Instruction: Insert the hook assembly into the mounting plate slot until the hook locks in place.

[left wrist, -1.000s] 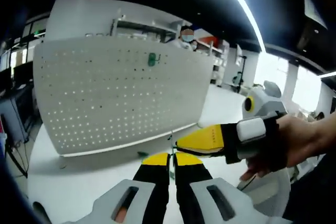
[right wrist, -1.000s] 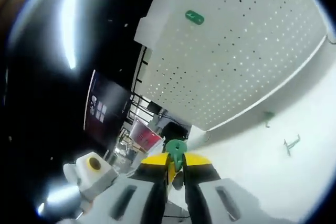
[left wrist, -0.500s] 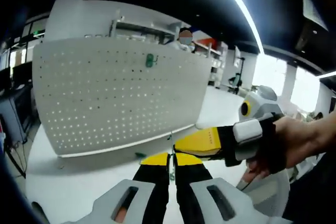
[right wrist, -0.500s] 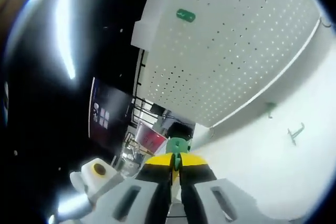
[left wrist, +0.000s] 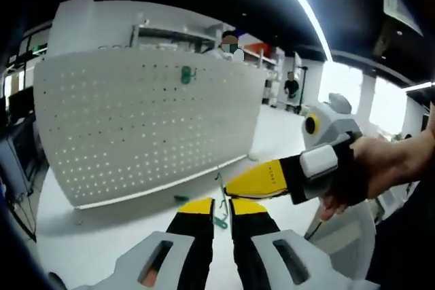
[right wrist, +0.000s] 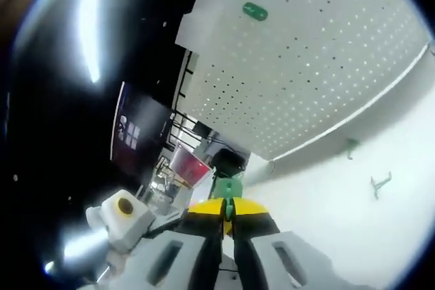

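Left tongs [left wrist: 219, 210]: show a narrow gap between the yellow tips, where half a second ago the tips pressed together. Carry a thin wire hook [left wrist: 219, 183] upright in that gap, with a speck of green low between the tips; cannot tell whether gripped or merely standing there.

Right tongs [right wrist: 226, 207]: pinch a green piece [right wrist: 228, 187] between closed tips, as in the earlier frames. In the left gripper view, come in from the right in a hand [left wrist: 380, 168], yellow tip just beside the left tips, much as before.

Pegboard [left wrist: 149, 120]: stands upright at the back of the white table [left wrist: 95, 242]. Bears a green mount [left wrist: 185, 74] near its top edge, at the same spot on the board as earlier.

Loose on the table by the foot of the board: a small green part [right wrist: 350, 146] and a metal hook [right wrist: 380, 183], apart from each other, lying as before.
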The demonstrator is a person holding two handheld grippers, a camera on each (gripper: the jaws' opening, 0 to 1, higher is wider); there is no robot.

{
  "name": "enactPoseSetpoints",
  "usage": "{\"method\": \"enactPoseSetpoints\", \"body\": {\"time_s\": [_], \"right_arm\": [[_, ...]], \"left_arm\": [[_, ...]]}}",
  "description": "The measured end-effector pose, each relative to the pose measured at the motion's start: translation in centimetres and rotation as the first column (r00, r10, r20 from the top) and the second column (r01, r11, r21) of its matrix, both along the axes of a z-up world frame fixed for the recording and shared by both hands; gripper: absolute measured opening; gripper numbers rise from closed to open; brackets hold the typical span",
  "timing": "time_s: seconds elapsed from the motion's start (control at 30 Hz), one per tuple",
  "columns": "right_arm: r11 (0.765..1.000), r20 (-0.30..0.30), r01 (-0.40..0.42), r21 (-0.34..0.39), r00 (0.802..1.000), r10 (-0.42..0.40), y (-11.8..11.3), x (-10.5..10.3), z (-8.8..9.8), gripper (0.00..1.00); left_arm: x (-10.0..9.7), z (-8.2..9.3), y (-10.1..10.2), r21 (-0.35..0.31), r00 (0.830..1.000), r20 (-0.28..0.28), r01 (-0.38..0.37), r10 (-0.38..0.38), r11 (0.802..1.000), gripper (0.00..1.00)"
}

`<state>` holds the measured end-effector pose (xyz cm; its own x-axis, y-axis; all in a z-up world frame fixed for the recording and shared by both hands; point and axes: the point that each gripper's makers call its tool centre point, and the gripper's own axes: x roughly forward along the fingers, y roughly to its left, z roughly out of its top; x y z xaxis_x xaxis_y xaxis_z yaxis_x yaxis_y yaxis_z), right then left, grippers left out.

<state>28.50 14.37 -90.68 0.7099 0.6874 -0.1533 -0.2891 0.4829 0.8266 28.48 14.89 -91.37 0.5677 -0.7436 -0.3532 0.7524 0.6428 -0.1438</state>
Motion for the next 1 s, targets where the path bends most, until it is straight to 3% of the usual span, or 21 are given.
{"method": "enactPoseSetpoints", "body": {"time_s": [0.07,0.17,0.3,0.37,0.53,0.73,0.83,1.0], "right_arm": [[0.999,0.023,-0.010,-0.035,1.000,0.010,0.0,0.0,0.0,0.00],[0.997,0.051,-0.011,-0.074,0.999,0.015,-0.1,0.1,0.2,0.00],[0.981,0.118,-0.026,-0.191,0.992,0.050,-0.2,0.2,0.2,0.00],[0.973,0.155,-0.020,-0.230,0.986,0.057,-0.3,0.4,0.4,0.00],[0.951,0.197,-0.018,-0.308,0.977,0.082,-0.4,0.7,0.4,0.00],[0.926,0.266,-0.015,-0.378,0.956,0.124,-0.6,1.1,0.6,0.00],[0.896,0.313,0.011,-0.443,0.939,0.143,-1.1,1.3,0.7,0.00],[0.843,0.382,0.070,-0.533,0.909,0.166,-1.5,1.9,1.1,0.00]], "left_arm": [[0.1,0.0,0.1,-0.005,1.000,-0.006,-0.001,0.001,1.000,0.17],[0.3,0.3,0.2,-0.071,0.999,-0.040,-0.023,0.020,0.997,0.27],[0.0,0.2,0.3,-0.052,1.000,-0.027,-0.011,0.009,0.999,0.35],[-0.2,0.2,0.2,-0.078,0.999,-0.051,-0.002,-0.002,0.997,0.40],[-0.6,-0.2,0.2,-0.079,0.999,-0.041,0.007,-0.010,0.997,0.60],[-1.2,-0.2,0.0,-0.073,0.999,-0.021,0.039,-0.041,0.997,0.61],[-1.1,0.3,-0.1,-0.088,0.999,0.001,0.038,-0.038,0.995,0.71],[-0.9,0.6,-0.1,-0.057,0.999,0.030,0.046,-0.044,0.997,0.72]]}}
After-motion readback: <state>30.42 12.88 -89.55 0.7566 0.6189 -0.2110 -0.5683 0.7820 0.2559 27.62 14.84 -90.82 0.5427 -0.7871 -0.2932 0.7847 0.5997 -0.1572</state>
